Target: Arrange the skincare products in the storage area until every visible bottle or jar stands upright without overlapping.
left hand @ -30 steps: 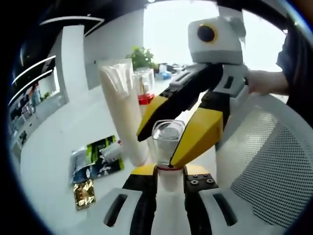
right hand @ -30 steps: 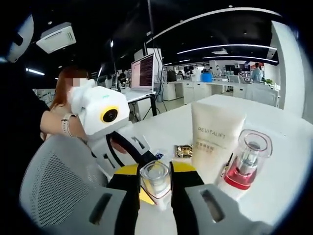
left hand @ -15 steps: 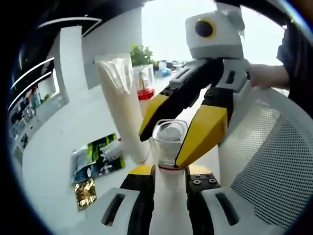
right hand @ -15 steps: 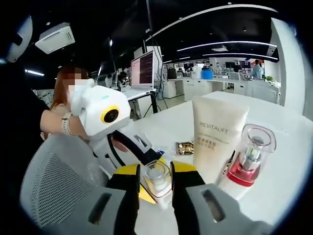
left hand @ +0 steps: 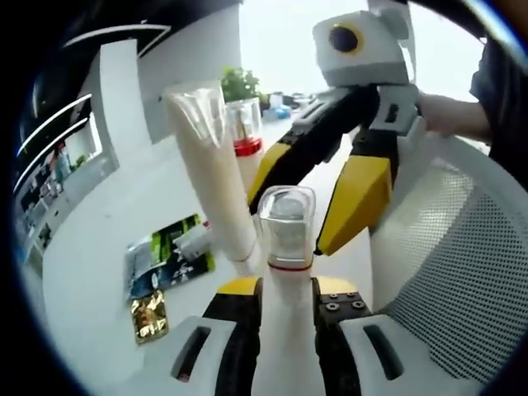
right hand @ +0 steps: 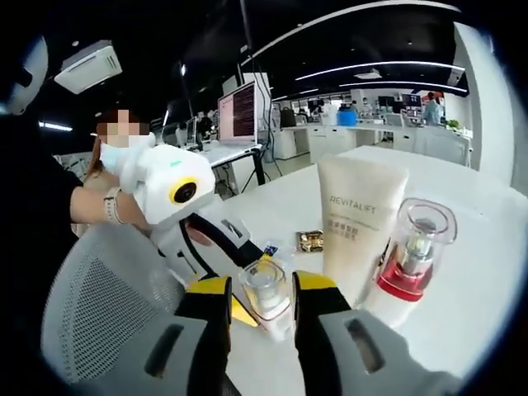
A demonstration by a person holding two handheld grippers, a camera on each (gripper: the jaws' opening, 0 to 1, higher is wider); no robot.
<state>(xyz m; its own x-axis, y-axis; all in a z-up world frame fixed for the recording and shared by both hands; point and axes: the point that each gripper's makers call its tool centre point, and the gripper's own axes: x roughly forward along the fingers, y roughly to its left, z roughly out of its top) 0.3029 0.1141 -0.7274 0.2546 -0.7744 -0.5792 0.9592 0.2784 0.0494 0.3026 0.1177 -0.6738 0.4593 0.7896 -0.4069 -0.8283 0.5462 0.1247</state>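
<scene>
Bottle (left hand: pixel 285 235) first: it is white with a clear cap and a thin red ring below the cap, and we see it pinched between the jaws of the left gripper (left hand: pixel 286 299), which press on both sides of its body. It stands upright along those jaws; we cannot tell whether its base touches the table (right hand: pixel 462 330). In the left gripper view the right gripper (left hand: pixel 290 221) reaches in from the upper right, its yellow-tipped jaws spread to either side of the cap with a gap on each side, so it is parted and grips nothing. The right gripper view agrees: the cap sits between that gripper's own jaws without clear contact. Just beside the bottle a cream tube (right hand: pixel 360 223) stands on its cap, marked REVITALIFT. Next to the tube, on the side away from the bottle, stands a pump bottle (right hand: pixel 415 252) with a red collar under a clear cover, also upright. Tube and pump bottle are close together but do not overlap. Flat on the table beyond the tube lie green and black sachets (left hand: pixel 165 254) and a gold sachet (left hand: pixel 149 314). A grey mesh chair (left hand: pixel 450 247) is beside both grippers. A hand (left hand: pixel 445 115) grasps the right gripper's body.
</scene>
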